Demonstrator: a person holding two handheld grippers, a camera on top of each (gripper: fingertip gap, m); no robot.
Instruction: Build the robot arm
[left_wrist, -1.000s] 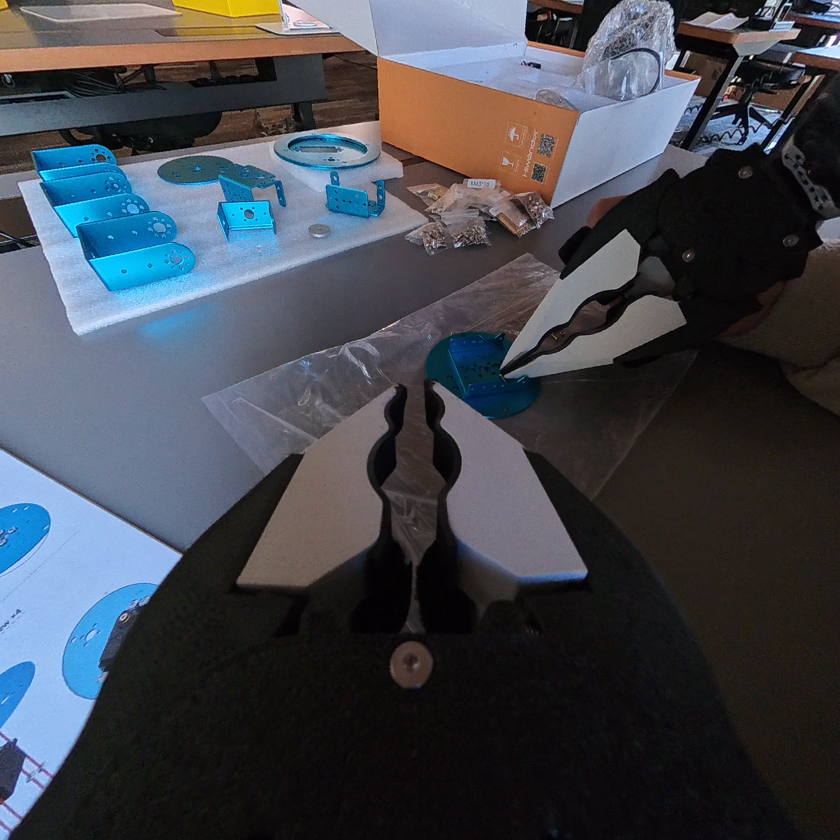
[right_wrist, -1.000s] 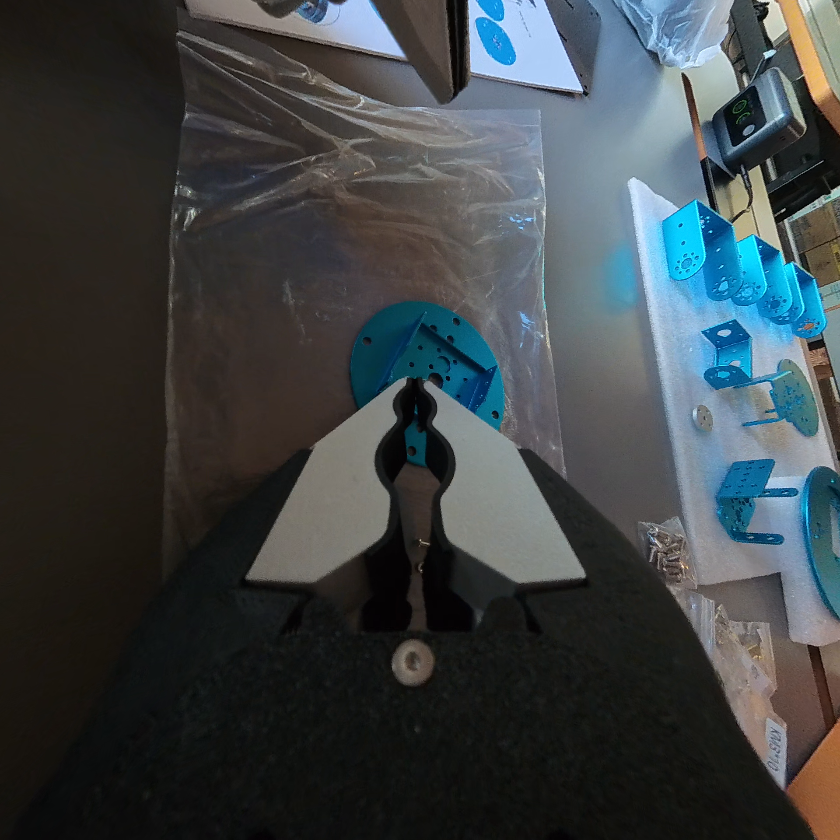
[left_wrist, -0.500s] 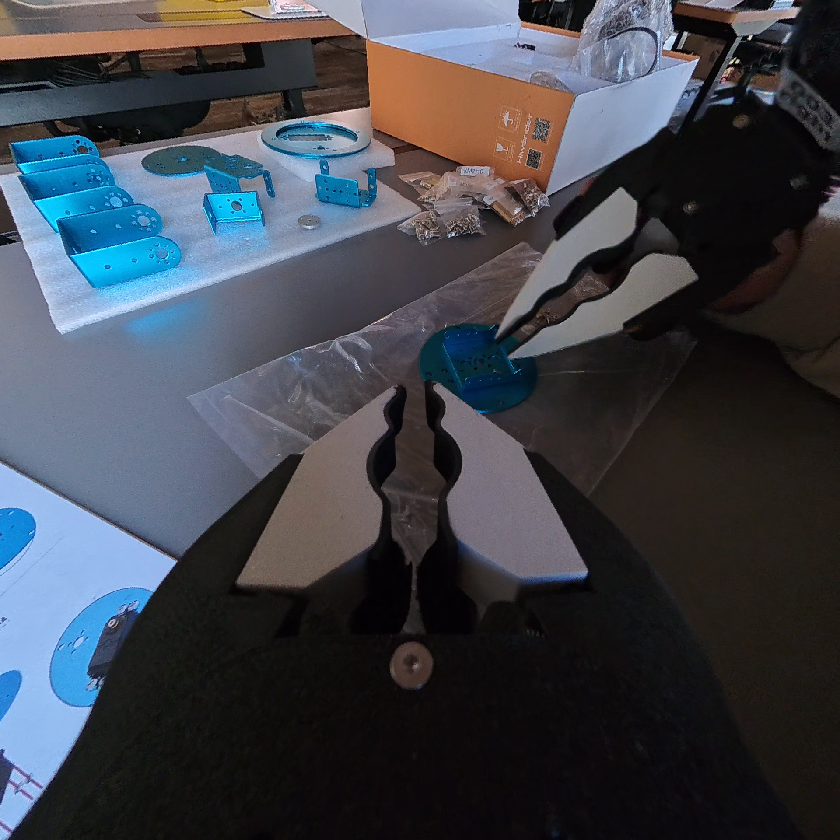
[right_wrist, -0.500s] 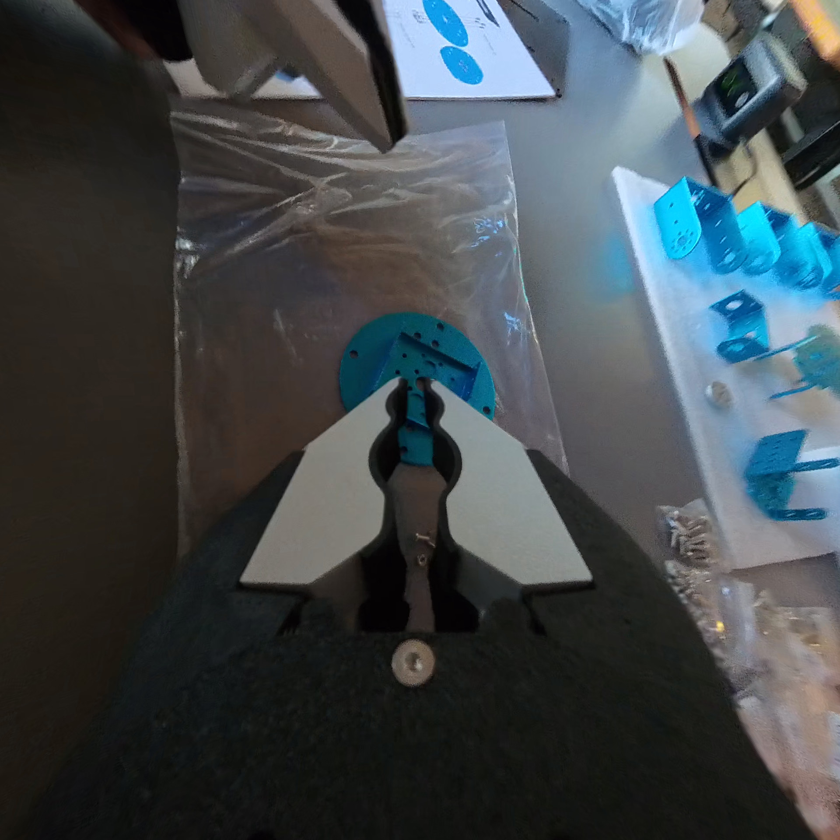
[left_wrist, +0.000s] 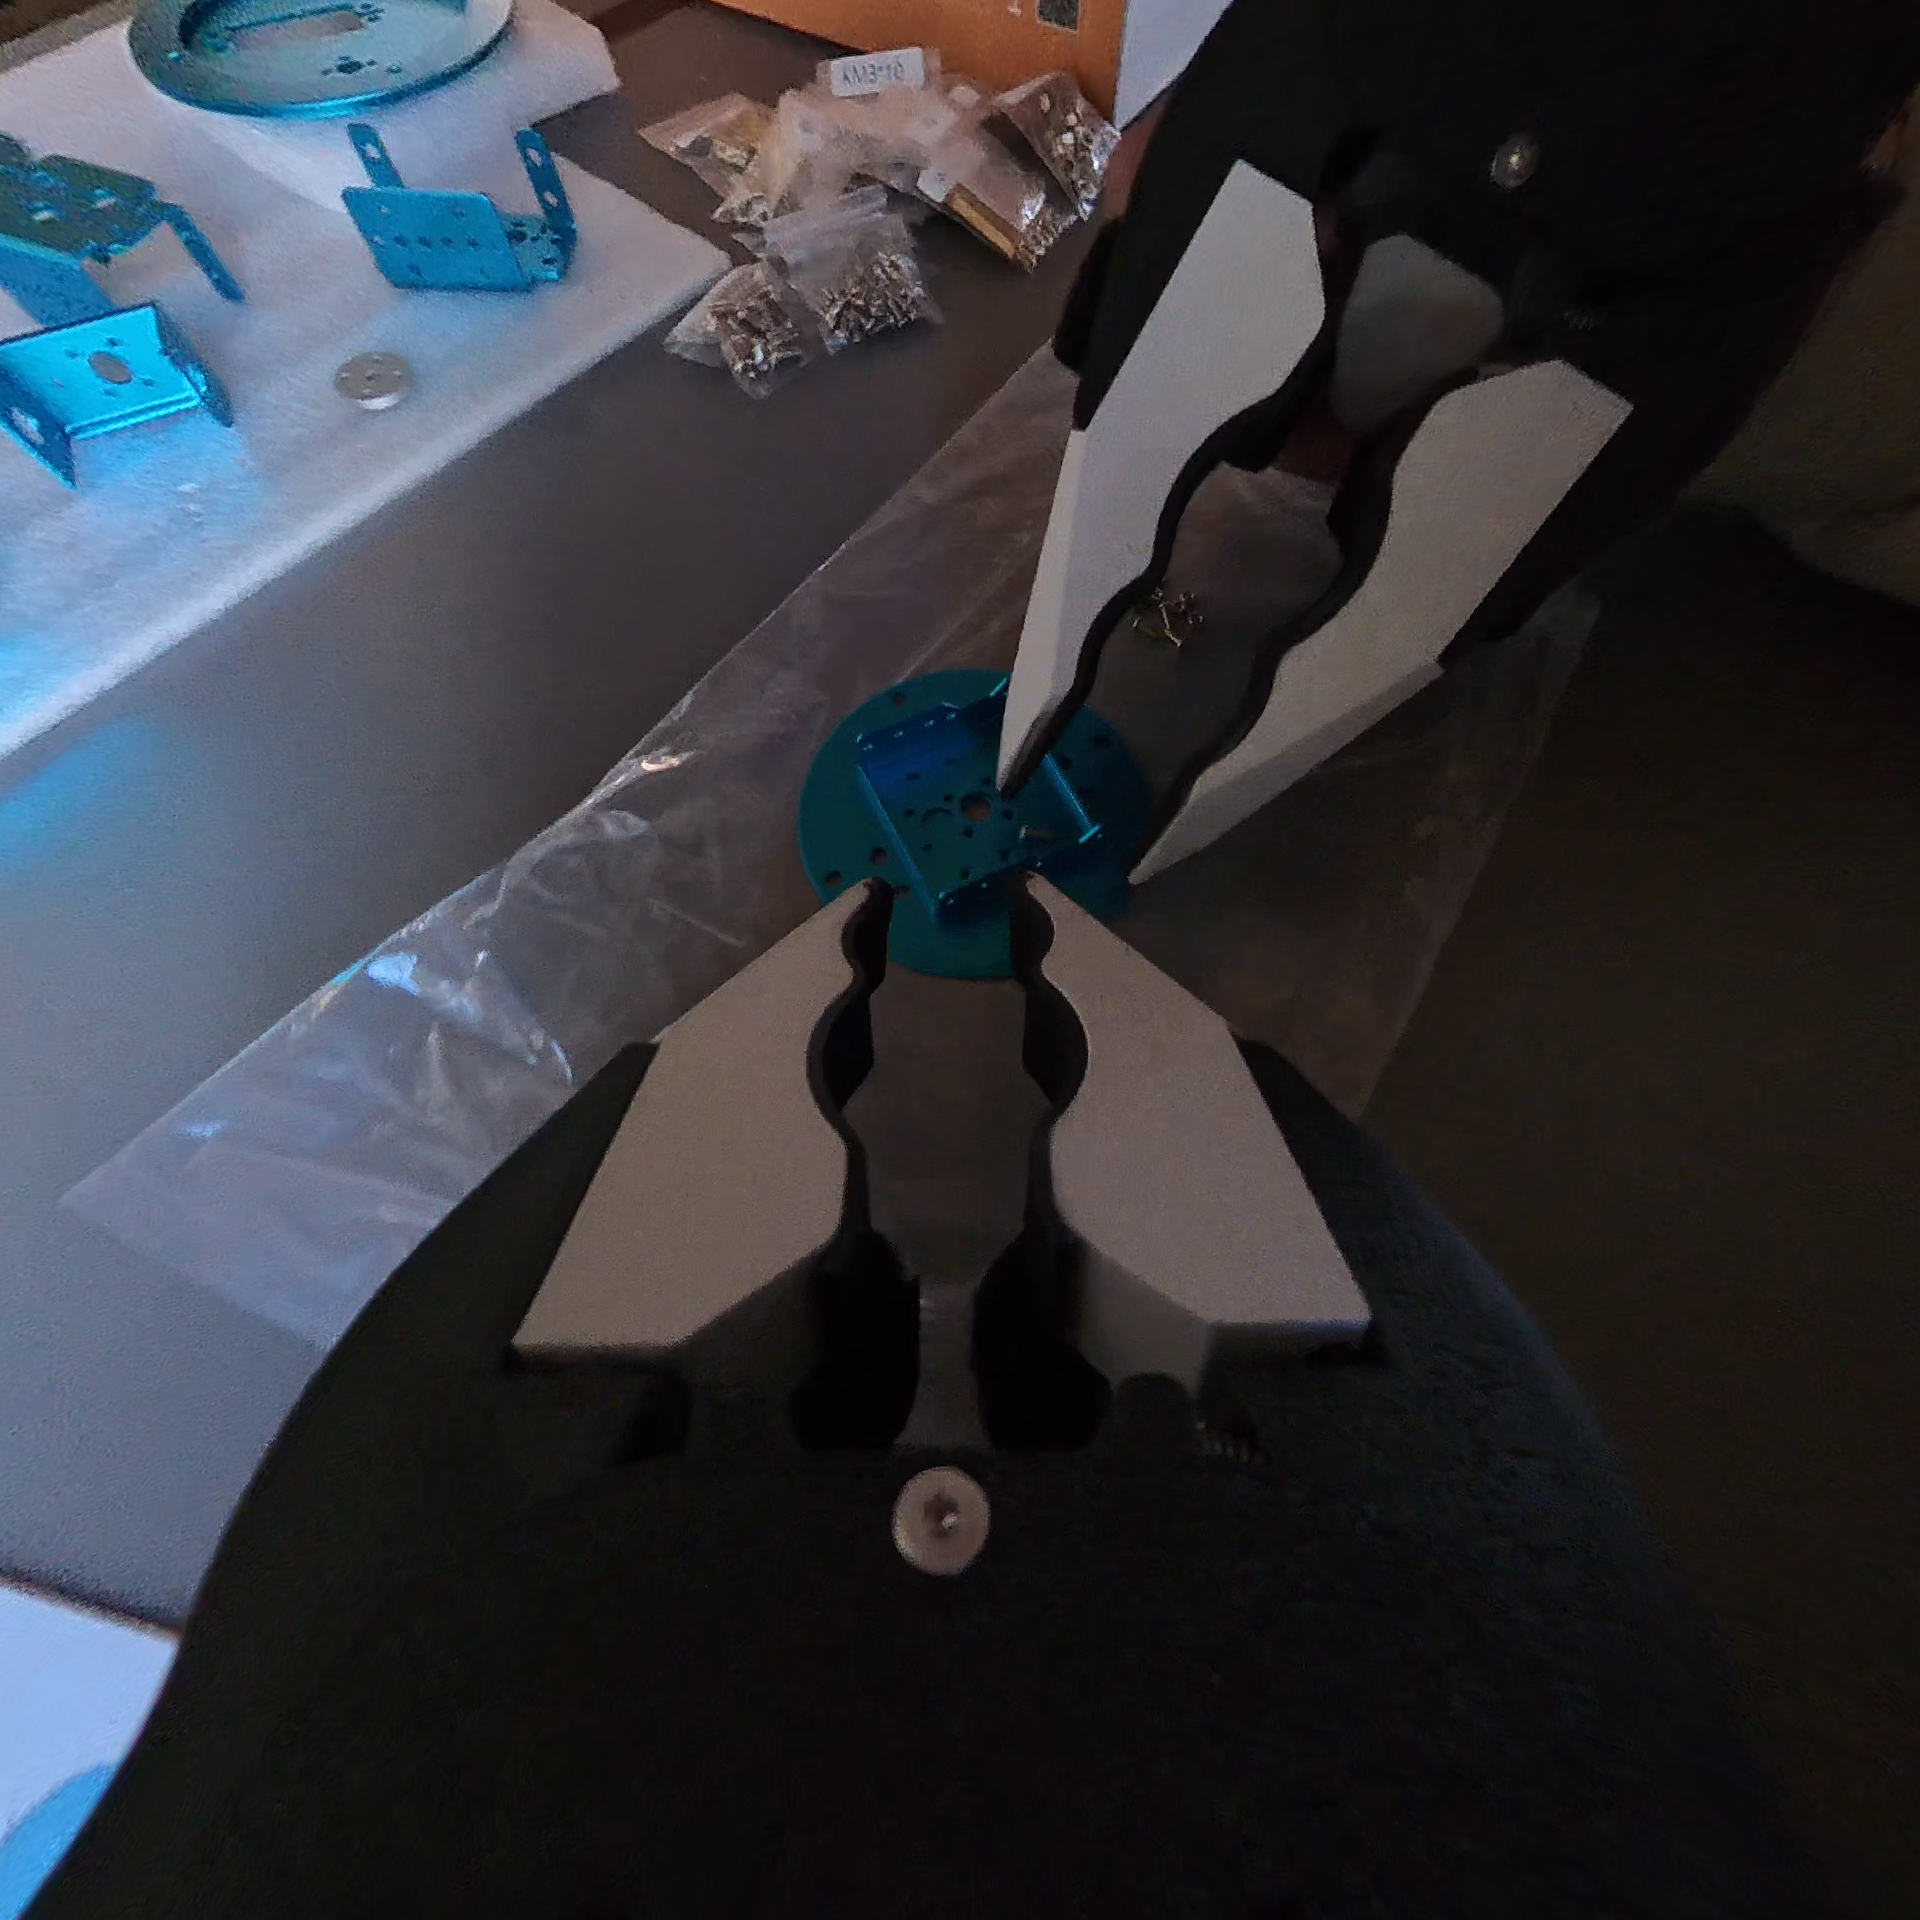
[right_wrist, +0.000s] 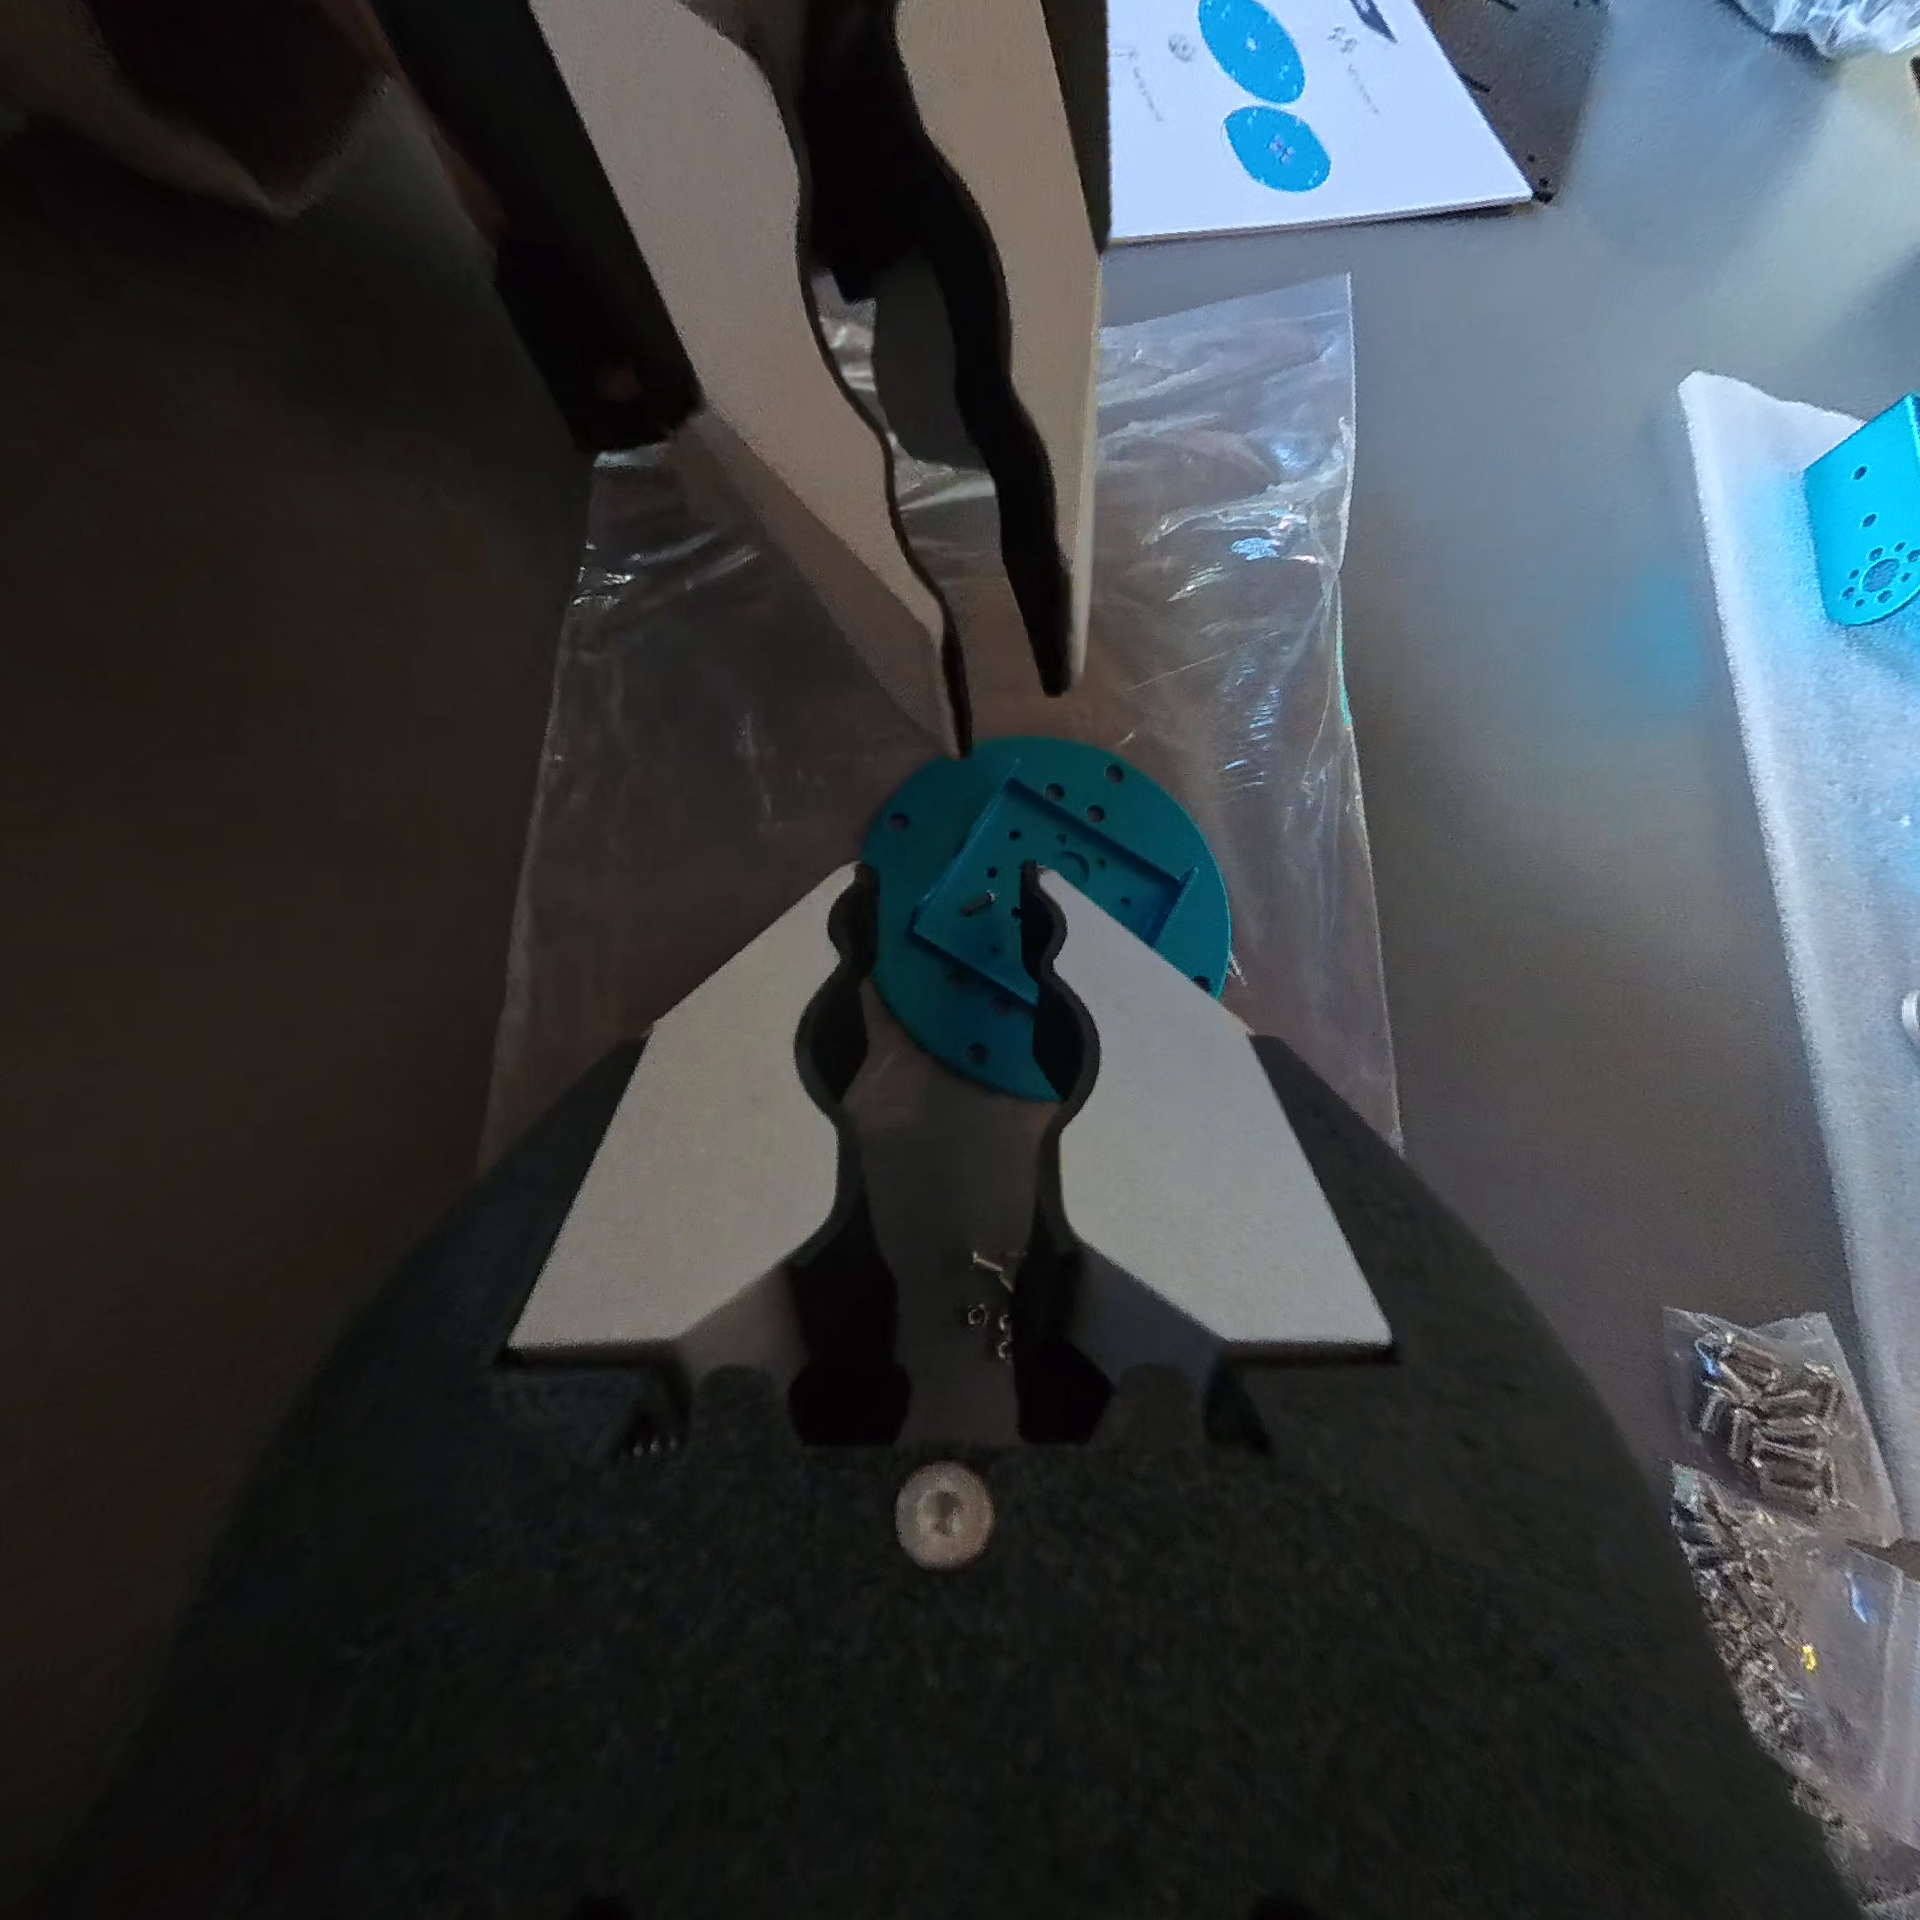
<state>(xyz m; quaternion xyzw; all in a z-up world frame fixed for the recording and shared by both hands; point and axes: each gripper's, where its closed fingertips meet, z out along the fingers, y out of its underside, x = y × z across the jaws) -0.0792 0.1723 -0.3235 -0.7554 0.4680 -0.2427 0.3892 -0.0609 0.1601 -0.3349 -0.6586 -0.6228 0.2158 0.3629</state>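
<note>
Two claws meet over one small blue assembly from opposite sides. The left claw (left_wrist: 948, 891) has its jaws parted, with nothing between them; its tips sit at the near rim of the blue disc (left_wrist: 836, 821), one to each side of the blue U-shaped bracket (left_wrist: 966, 800) that stands on the disc. The right claw (right_wrist: 943, 868) is parted too and grips nothing — one of its fingertips (right_wrist: 1039, 883) reaches down into the bracket's floor, beside a tiny screw (right_wrist: 979, 902) lying there, while the other comes down at the disc's edge. Whether that tip actually touches the bracket cannot be told.

Disc and bracket rest on a clear plastic bag (right_wrist: 1226, 582) spread flat on the grey counter (left_wrist: 436, 644). A few loose screws (left_wrist: 1169, 615) lie on the bag behind the disc, seen between the right claw's fingers in the left wrist view.

Farther out, a white foam sheet (left_wrist: 260, 488) lies on the counter well apart from the bag. It carries more blue brackets (left_wrist: 457, 234), a blue ring (left_wrist: 312, 47) on a raised foam pad, and a small silver washer (left_wrist: 372, 376). Between the foam and the bag sit several small packets of screws (left_wrist: 831, 281), near the base of an orange box (left_wrist: 935, 21). Beyond the bag's far end in the right wrist view lies a white printed sheet (right_wrist: 1299, 125) with blue round pictures on it.
</note>
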